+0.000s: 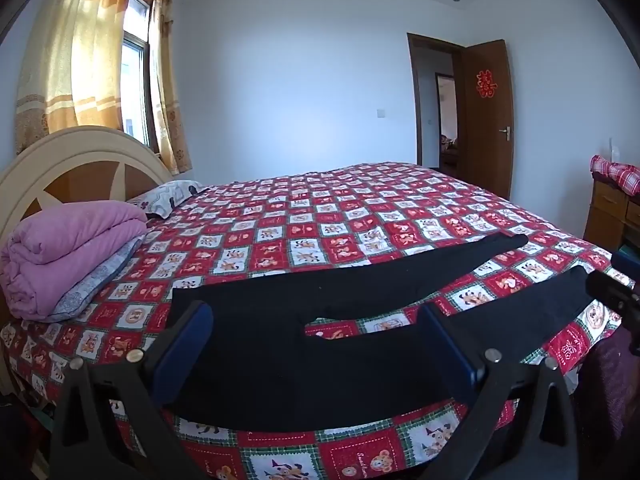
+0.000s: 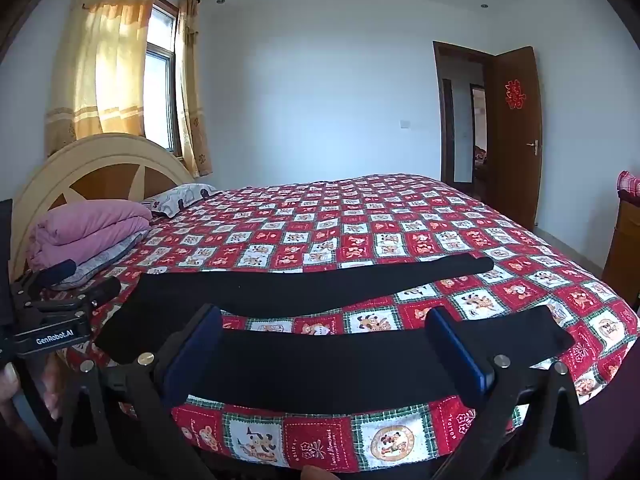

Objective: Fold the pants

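Observation:
Black pants [image 1: 280, 300] lie flat on the near side of a bed with a red patchwork sheet [image 1: 320, 216]. The waist is at the left and the two legs spread apart toward the right. My left gripper [image 1: 320, 344] hovers open over the waist and crotch area, its blue pads wide apart and touching no cloth. In the right wrist view the pants [image 2: 320, 288] run across the frame. My right gripper [image 2: 326, 350] stands open over the near leg. Each gripper shows in the other's view, the right gripper [image 1: 612, 292] at the right edge and the left gripper [image 2: 60, 304] at the left edge.
A folded pink blanket [image 1: 72, 248] and a pillow [image 1: 168, 196] lie by the headboard [image 1: 80, 152] at the left. A wooden cabinet [image 1: 608, 212] with a red checked cloth stands at the right. A brown door [image 1: 486, 116] is open in the far wall.

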